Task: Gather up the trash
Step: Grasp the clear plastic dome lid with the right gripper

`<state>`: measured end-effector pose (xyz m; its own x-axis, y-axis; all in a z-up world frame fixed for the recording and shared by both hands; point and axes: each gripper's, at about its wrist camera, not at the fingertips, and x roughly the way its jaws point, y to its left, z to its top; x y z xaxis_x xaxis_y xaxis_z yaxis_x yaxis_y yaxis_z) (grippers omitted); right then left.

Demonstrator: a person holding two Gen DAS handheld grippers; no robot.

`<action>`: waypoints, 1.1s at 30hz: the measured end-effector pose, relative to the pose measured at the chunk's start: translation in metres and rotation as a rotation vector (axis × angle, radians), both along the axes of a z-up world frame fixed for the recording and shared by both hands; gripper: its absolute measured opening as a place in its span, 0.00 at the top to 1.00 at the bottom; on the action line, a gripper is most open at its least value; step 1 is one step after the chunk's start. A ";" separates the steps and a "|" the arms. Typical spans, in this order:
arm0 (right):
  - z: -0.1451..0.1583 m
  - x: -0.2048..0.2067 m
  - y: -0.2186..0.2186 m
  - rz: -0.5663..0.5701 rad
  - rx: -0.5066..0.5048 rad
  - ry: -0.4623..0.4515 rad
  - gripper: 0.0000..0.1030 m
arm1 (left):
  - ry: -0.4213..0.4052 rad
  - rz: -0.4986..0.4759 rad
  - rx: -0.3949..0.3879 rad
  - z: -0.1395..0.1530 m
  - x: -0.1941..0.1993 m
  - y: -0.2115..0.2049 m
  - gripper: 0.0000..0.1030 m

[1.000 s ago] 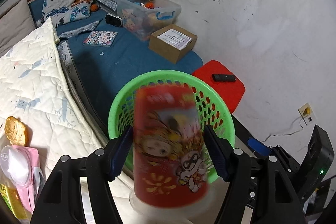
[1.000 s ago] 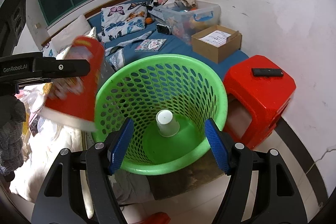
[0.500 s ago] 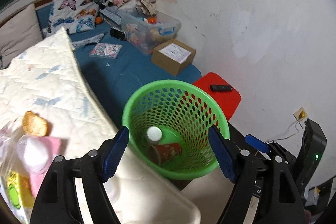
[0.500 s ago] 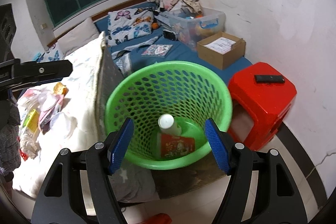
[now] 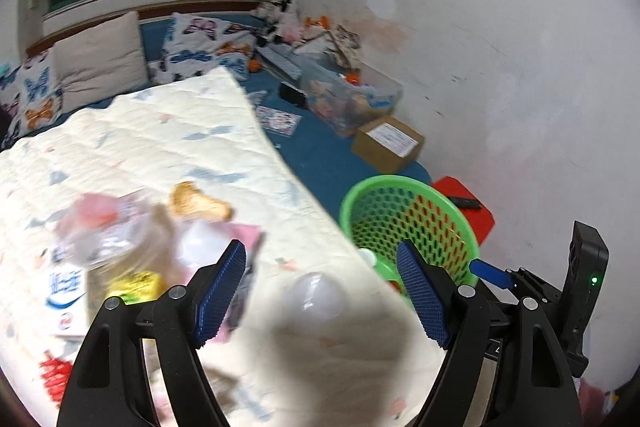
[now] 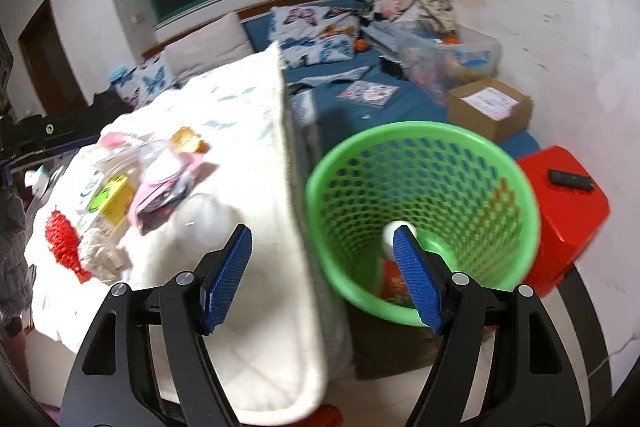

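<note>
Both grippers empty: left gripper [image 5: 320,291] fingers wide, right gripper [image 6: 322,277] fingers opening, red cup [image 6: 394,285] in green basket [image 6: 516,187].

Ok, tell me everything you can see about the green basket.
The green basket is a round, bright green bin, plastic by the look, with a smooth rim and walls pierced all over by small holes. It stands upright on the floor between the quilted bed edge and the red stool. Inside lie a white cup and a red printed cup.
</note>
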<state>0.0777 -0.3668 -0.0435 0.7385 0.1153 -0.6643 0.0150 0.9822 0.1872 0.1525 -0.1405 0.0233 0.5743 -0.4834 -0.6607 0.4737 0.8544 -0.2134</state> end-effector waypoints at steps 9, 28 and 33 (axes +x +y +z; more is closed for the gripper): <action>-0.010 0.024 0.062 0.154 -0.017 0.017 0.18 | 0.018 0.127 -0.019 -0.006 -0.003 0.064 0.27; -0.047 0.077 0.105 0.235 -0.077 0.090 0.28 | 0.034 0.187 -0.030 -0.024 -0.033 0.116 0.27; -0.051 0.081 0.104 0.239 -0.060 0.100 0.38 | 0.026 0.147 -0.007 -0.030 -0.041 0.110 0.27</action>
<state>0.1584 -0.2625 -0.0948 0.6251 0.2365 -0.7439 -0.2034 0.9694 0.1373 0.1115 -0.0301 -0.0063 0.6215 -0.3999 -0.6736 0.3380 0.9126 -0.2299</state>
